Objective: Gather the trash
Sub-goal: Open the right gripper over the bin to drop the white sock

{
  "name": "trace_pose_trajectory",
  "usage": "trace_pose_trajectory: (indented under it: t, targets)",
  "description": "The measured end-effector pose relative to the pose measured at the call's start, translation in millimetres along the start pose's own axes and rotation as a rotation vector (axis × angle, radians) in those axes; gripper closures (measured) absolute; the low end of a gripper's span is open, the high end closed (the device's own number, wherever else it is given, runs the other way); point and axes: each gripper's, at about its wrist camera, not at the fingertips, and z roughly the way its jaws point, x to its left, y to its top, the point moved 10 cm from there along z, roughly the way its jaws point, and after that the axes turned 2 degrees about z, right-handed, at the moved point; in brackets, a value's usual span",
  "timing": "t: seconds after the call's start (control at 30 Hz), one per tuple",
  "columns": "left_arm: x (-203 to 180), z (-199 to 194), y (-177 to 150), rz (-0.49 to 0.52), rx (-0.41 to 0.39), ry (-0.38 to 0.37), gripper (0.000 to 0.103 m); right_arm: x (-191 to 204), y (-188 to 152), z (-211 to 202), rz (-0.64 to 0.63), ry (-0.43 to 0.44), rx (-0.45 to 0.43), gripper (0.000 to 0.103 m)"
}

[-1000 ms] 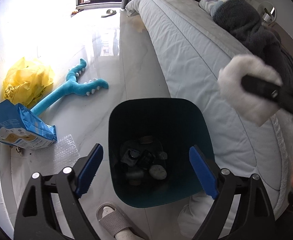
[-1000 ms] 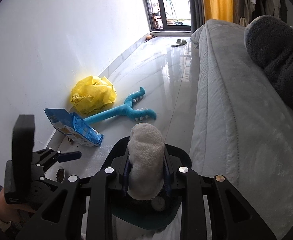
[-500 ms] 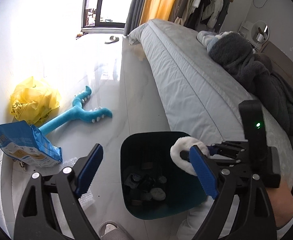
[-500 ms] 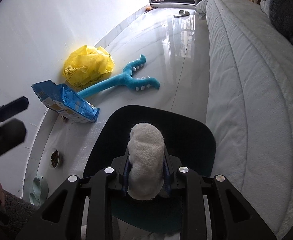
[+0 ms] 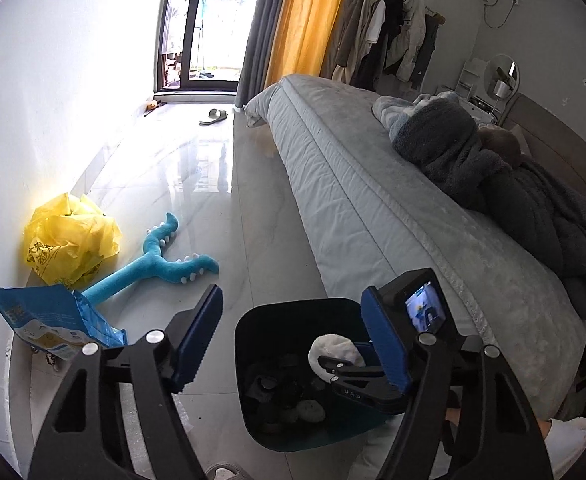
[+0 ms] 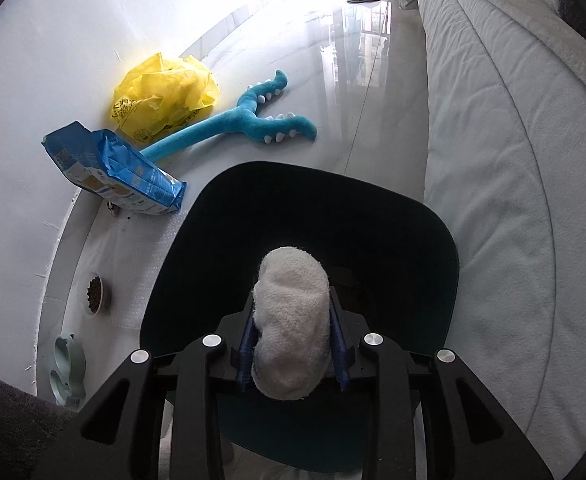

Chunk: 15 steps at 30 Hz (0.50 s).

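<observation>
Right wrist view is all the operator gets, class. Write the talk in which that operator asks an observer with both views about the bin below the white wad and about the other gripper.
Operator: Is the bin bare under the wad? The wad blocks my sight.
Observer: No. The left wrist view shows dark scraps and a pale round lump on its bottom.
Operator: And the left gripper? I cannot see it.
Observer: It is open with nothing between its jaws, which have just been closing, and it looks down at the bin from above.
</observation>
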Motion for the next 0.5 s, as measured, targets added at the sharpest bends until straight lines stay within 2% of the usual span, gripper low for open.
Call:
trace_pose_trajectory:
  t: [0.07,0.23,0.33,0.5]
  targets:
    - [-5.0,-5.5,4.9,0.005,-0.017,-0.008,0.03,-3.7,-4.9,0.2,-0.002,-0.015,0.013,0.053]
    - [-16.8,-16.6,9.0,0.037,-0.052,-0.011,0.03,-4.8,-10.4,-11.1,0.0,-0.01,0.002,0.051]
    - [-29.9,-25.4,13.5,0.029,-0.082,-0.06,0.029,-1.7,-6.9,-27.6,-0.014,-0.011,-0.035,0.051]
    - [-43.3,-42.7,23.0,0.059,-0.128,-0.052,0.026,-6.0,-8.5,-61.6,-0.014,-0.01,-0.1,0.05]
